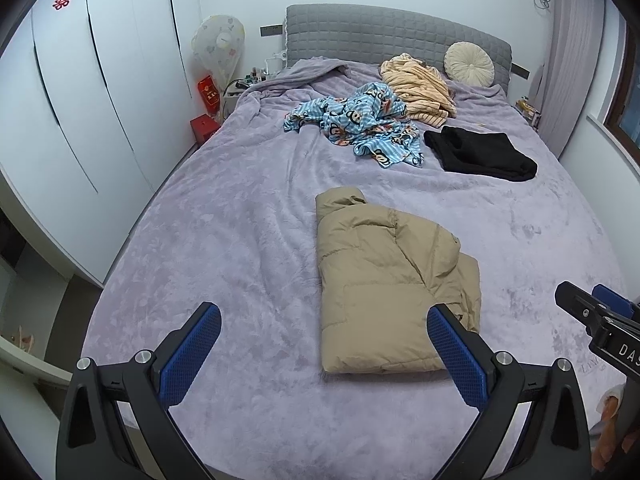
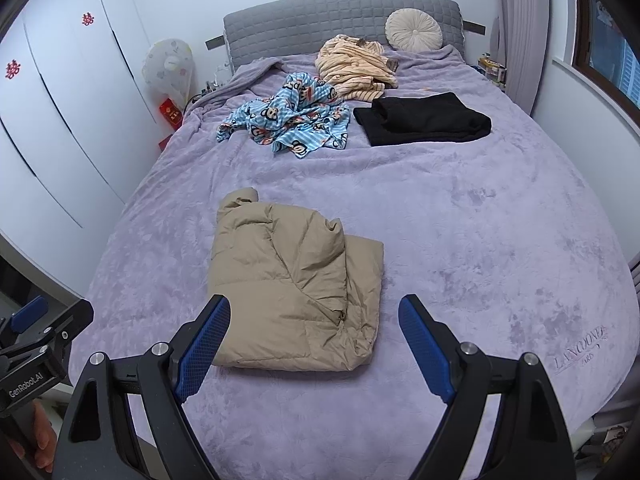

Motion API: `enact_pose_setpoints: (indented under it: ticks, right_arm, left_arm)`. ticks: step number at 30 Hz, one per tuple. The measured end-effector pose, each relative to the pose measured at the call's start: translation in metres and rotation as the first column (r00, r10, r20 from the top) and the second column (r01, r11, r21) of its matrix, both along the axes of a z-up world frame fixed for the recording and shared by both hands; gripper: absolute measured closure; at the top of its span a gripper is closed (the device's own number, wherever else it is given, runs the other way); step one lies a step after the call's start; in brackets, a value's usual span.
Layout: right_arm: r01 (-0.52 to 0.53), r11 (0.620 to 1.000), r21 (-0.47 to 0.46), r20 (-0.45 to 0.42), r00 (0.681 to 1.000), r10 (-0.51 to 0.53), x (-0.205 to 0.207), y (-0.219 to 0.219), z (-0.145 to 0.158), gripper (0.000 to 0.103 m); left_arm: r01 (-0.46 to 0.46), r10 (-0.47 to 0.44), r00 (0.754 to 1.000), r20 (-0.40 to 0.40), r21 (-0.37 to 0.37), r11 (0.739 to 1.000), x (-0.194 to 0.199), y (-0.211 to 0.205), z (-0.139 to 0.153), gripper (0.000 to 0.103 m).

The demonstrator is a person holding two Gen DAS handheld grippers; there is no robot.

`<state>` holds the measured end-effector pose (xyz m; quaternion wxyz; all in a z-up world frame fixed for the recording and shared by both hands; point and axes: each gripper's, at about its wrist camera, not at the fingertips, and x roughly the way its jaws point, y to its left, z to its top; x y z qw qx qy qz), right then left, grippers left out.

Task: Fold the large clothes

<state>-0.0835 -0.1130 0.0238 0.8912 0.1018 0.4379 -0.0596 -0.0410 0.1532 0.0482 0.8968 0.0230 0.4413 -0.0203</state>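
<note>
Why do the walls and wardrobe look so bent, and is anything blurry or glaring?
Left wrist view: the fisheye lens bows the wardrobe and rounds the bed, with black corners; light is soft and even, without glare. Right wrist view: the same bending on the window wall; the tan jacket is sharp, its shadows faint.

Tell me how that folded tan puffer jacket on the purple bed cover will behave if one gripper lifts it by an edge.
The folded tan puffer jacket looks quilted and puffy, so it is probably light for its bulk. Its loose layers would likely flop open when lifted by one edge. The smooth shell may slip between the blue pads.
</note>
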Motion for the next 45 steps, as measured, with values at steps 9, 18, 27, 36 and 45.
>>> enact_pose_setpoints:
  ticks: [9, 18, 27, 36, 45]
  right_arm:
    - [0.0, 1.0, 0.0, -0.002, 1.0, 0.0, -0.0001, 0.0027, 0.0001, 0.015]
    - [-0.004, 1.0, 0.002, -0.003, 1.0, 0.004, -0.0002, 0.0048, -0.0009, 0.015]
    - [-0.004, 1.0, 0.001, -0.002, 1.0, 0.004, 0.0003, 0.0056, -0.0001, 0.015]
    - [-0.011, 1.0, 0.002, -0.004, 1.0, 0.011, 0.0021, 0.0073, -0.0002, 0.015]
    - [-0.018, 1.0, 0.001, -0.004, 1.0, 0.018, 0.0041, 0.0074, 0.0, 0.015]
  left_arm:
    - [-0.016, 0.016, 1.0, -0.003, -0.003, 1.0, 0.0006, 0.0007, -0.0022, 0.0]
    - [-0.014, 0.014, 1.0, -0.003, -0.004, 1.0, 0.0003, 0.0021, -0.0024, 0.0]
    - [-0.012, 0.012, 1.0, -0.002, -0.004, 1.0, 0.0008, 0.0025, -0.0021, 0.0]
    - [-0.012, 0.012, 1.0, -0.005, -0.002, 1.0, 0.0012, 0.0028, -0.0023, 0.0]
    - [-0.015, 0.015, 1.0, -0.005, -0.002, 1.0, -0.0008, 0.0039, -0.004, 0.0]
